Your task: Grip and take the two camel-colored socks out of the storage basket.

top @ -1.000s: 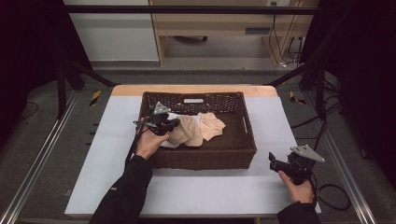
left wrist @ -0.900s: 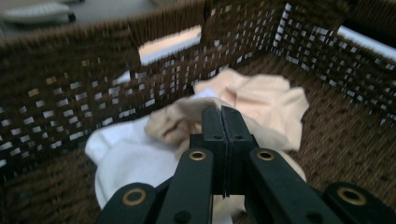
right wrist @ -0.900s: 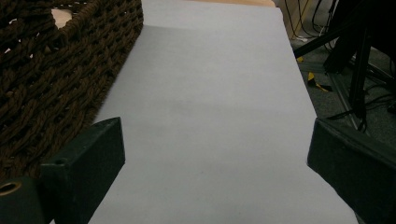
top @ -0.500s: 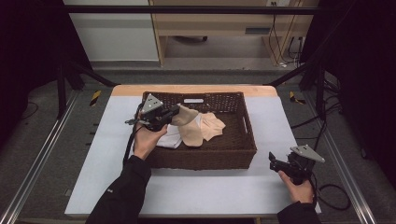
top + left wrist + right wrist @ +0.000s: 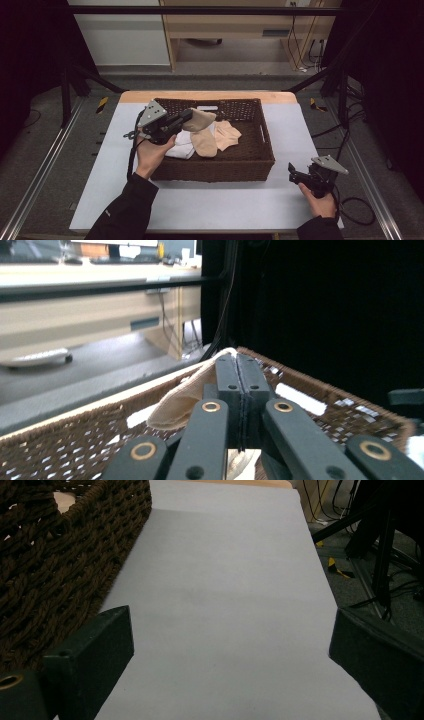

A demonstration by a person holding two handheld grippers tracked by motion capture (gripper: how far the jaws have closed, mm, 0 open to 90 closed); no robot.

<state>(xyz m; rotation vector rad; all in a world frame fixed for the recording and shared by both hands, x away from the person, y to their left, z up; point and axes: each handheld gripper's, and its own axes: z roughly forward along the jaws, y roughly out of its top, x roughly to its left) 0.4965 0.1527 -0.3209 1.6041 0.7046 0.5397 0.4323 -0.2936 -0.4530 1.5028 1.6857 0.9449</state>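
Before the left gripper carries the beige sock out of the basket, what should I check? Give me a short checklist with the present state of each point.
1. Left gripper shut on the beige sock: ok.
2. Sock lifted free of the other socks in the basket: cannot tell; its lower end hangs close to them.
3. White cloth not caught along: cannot tell.
4. Right gripper open, resting aside on the table: ok.
5. Table right of basket free for placing: ok.

Bare table (image 5: 300, 125) right of the basket (image 5: 220, 170); its walls hem the inside
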